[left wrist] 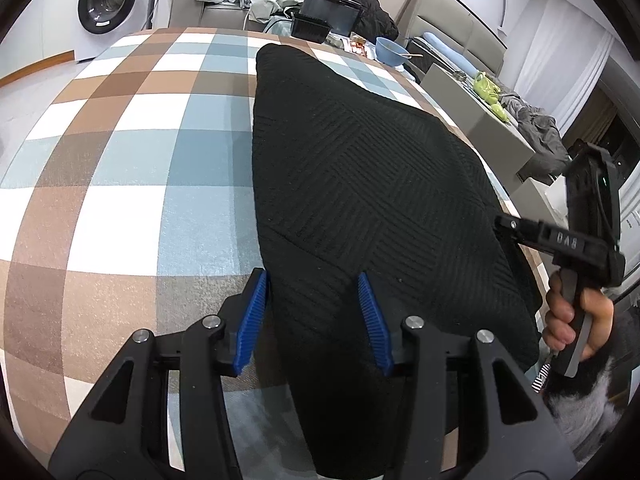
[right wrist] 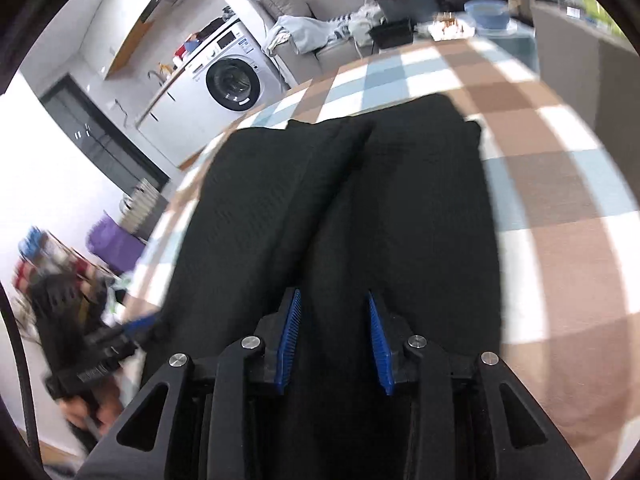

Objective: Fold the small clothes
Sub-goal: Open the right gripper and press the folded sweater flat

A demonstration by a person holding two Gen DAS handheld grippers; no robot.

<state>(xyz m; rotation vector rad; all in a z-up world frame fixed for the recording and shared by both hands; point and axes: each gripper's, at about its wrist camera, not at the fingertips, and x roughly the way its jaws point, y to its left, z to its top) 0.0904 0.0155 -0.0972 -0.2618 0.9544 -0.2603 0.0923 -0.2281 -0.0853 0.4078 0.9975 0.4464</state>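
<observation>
A black knitted garment (left wrist: 360,184) lies flat on the checked tablecloth (left wrist: 132,168), folded lengthwise; in the right wrist view (right wrist: 348,208) a fold ridge runs down its middle. My left gripper (left wrist: 314,280) is open, its blue pads (left wrist: 256,312) straddling the garment's near left edge. My right gripper (right wrist: 334,300) is open just above the garment's near end, nothing between the pads. The right gripper also shows at the garment's right edge in the left wrist view (left wrist: 508,226). The left gripper appears blurred at the lower left of the right wrist view (right wrist: 132,330).
A blue bowl (left wrist: 394,50), a black tray (left wrist: 310,28) and a dark screen stand at the table's far end. A washing machine (left wrist: 106,0) stands beyond the far left. A grey cabinet (left wrist: 480,120) with green objects borders the right side.
</observation>
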